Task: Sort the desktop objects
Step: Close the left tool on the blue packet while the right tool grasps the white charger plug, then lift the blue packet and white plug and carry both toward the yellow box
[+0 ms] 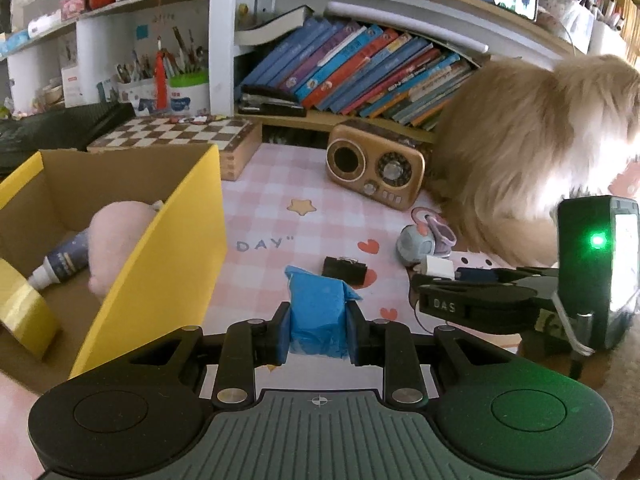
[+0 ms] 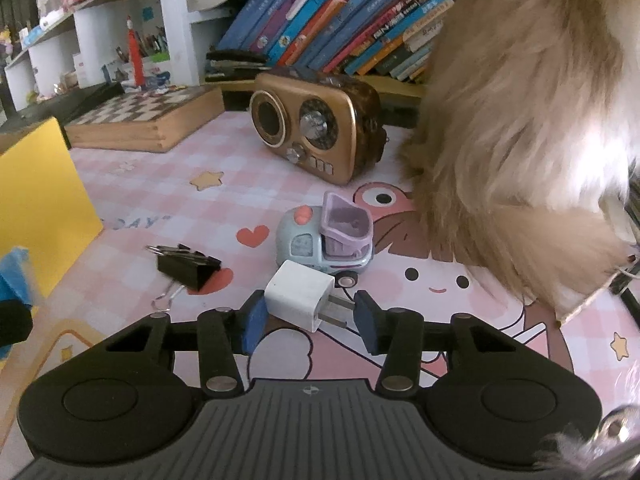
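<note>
Left gripper (image 1: 318,330): its two blue-padded fingers (image 1: 276,334) are drawn close together and clamp a crumpled blue packet (image 1: 318,312) from both sides, the pads pressing into its soft wrapping; the packet is lifted clear of the pink checked mat (image 1: 272,208) and hangs just to the right of the yellow cardboard box (image 1: 160,264). Inside that box lie a pink plush toy (image 1: 116,240), a small dark bottle with a white cap (image 1: 64,262) and a roll of yellow tape (image 1: 24,312). Right gripper (image 2: 310,316): its jaws have closed onto a white plug adapter (image 2: 298,298); the left pad (image 2: 252,322) bears against the adapter's white body and the right pad meets the tips of its two metal prongs, so the adapter is gripped lengthwise, low over the mat just in front of the box's near right side as the right wrist view shows it. Farther from the box than the adapter stands a pale blue and lilac toy truck (image 2: 326,240), just behind the adapter; a black binder clip (image 2: 188,266) lies between the adapter and the box. A gold retro radio (image 2: 316,136) stands behind the truck, well away from the box, with a fluffy tan animal (image 2: 520,120) beside it on the right.
</note>
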